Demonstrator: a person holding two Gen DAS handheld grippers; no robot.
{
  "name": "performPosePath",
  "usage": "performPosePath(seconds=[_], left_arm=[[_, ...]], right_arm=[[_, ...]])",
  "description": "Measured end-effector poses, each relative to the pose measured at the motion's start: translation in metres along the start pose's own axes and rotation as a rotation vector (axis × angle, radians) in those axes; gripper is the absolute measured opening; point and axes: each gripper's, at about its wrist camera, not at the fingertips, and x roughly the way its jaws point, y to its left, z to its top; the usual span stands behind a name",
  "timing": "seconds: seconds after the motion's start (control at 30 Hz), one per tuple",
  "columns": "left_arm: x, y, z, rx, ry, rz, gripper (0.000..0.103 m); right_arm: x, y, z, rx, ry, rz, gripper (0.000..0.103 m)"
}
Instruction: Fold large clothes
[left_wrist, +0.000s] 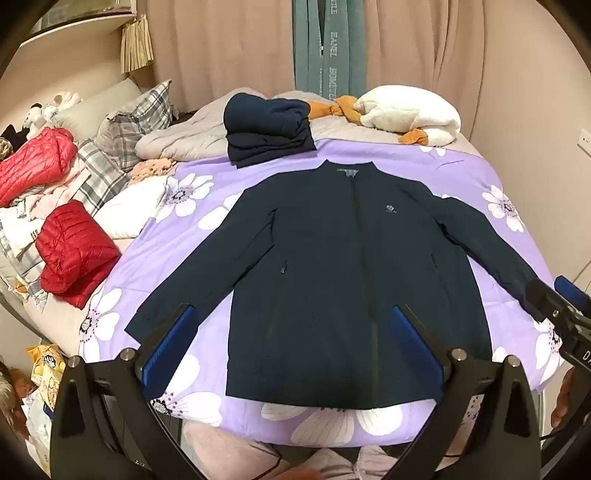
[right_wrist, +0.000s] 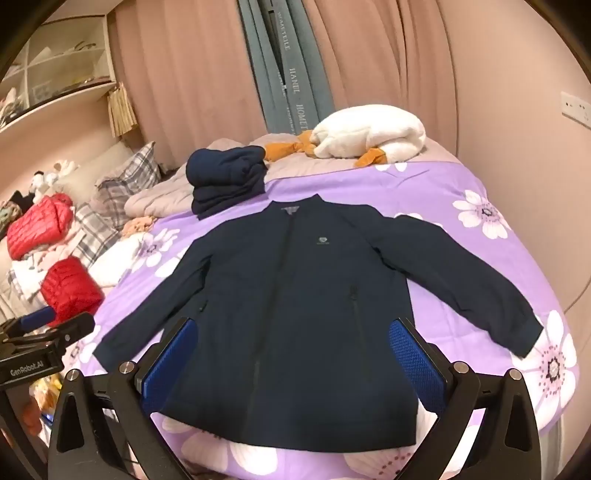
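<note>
The left gripper, jaws wide and empty, hangs over the hem of the jacket, nearer its left sleeve. The jacket lies flat on the bed, collar away. The right gripper, jaws wide and empty, is nearer the right sleeve.

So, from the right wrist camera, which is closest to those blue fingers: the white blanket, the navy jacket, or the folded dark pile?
1. Navy jacket, spread flat just ahead.
2. Folded dark pile, beyond the collar, left.
3. White blanket, far end, right.
</note>
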Motion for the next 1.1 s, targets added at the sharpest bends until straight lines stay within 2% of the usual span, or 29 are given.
performPosePath(seconds=[0.1,0.2,0.3,0.63,1.1], left_arm=[[0.003,0.001,0.002,-0.010,0.005,0.039,0.103],[-0.006,0.010,-0.011,-0.022,-0.029,0.039,0.103],[-0.004,0.014,-0.006,-0.024,-0.010,0.040,0.103],[-0.003,0.015,-0.004,-0.012,-0.009,0.072,0.103],[-0.001,0.022,-0.007,-0.014,-0.009,0.076,0.103]], right_arm=[[-0.001,0.000,0.002,0.000,-0.008,0.003,0.103],[0.000,0.004,0.002,0.000,-0.012,0.001,0.103],[-0.001,0.010,0.001,-0.010,-0.011,-0.004,0.103],[0.000,0.012,0.004,-0.024,-0.006,0.004,0.103],[0.002,0.017,0.000,-0.019,0.011,0.004,0.103]])
